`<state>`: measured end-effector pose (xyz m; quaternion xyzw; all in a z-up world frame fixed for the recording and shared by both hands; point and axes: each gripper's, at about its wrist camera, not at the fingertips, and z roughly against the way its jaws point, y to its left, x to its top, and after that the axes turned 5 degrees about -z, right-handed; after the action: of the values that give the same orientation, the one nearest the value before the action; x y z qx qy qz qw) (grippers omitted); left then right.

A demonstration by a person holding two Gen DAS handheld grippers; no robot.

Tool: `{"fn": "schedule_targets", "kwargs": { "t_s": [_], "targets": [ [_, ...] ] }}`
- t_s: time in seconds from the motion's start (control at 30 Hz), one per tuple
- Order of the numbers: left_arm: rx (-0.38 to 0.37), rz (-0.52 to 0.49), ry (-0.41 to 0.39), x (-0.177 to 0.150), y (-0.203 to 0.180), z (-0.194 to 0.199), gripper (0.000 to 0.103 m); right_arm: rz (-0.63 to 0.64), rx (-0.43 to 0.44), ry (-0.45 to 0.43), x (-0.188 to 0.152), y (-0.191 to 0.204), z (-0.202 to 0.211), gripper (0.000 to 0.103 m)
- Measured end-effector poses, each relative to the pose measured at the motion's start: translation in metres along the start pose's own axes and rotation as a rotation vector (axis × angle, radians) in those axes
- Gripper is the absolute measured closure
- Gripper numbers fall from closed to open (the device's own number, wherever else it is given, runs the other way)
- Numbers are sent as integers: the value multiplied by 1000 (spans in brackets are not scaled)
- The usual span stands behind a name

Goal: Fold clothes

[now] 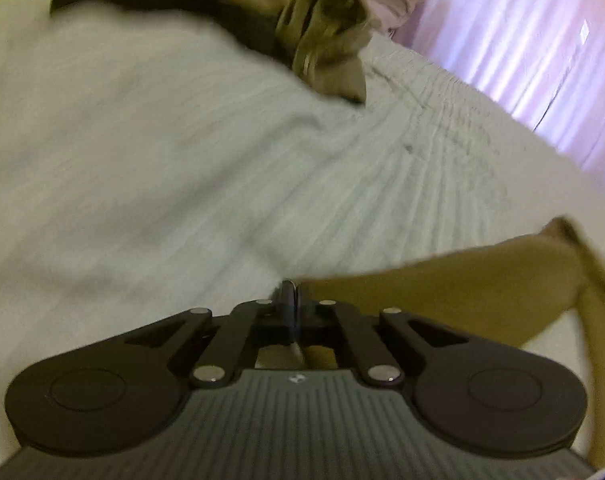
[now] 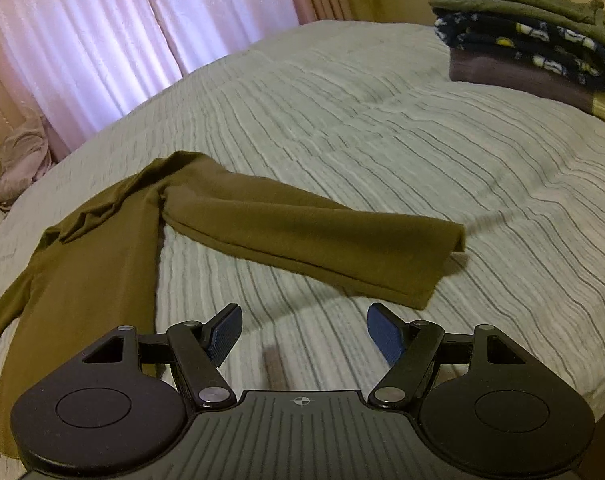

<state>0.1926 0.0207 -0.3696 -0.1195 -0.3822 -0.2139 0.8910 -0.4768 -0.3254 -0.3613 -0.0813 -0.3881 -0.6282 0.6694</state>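
Lying just beyond hand-held gripper [image 2: 302, 330]: shirt [image 2: 262, 220]

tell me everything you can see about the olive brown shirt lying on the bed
The olive brown shirt is a plain, soft-looking knit with long sleeves, lying unfolded on the striped pale bedspread. One sleeve stretches out flat across the bed, its cuff end slightly lifted; the body runs toward the near edge with some creases at the shoulder. The open right gripper hovers just short of it without touching. In the left wrist view the shut left gripper sits at its edge; a pinch is unclear.
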Motion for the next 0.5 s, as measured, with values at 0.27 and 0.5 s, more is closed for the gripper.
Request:
{"fn": "schedule_targets", "kwargs": {
  "t_s": [0.27, 0.5],
  "targets": [
    [-282, 0, 6, -35, -32, 72, 90, -142, 324, 128, -16, -2, -3, 30],
    [-722, -14, 280, -108, -129, 80, 64, -335, 486, 273, -38, -11, -26, 31]
  ]
}}
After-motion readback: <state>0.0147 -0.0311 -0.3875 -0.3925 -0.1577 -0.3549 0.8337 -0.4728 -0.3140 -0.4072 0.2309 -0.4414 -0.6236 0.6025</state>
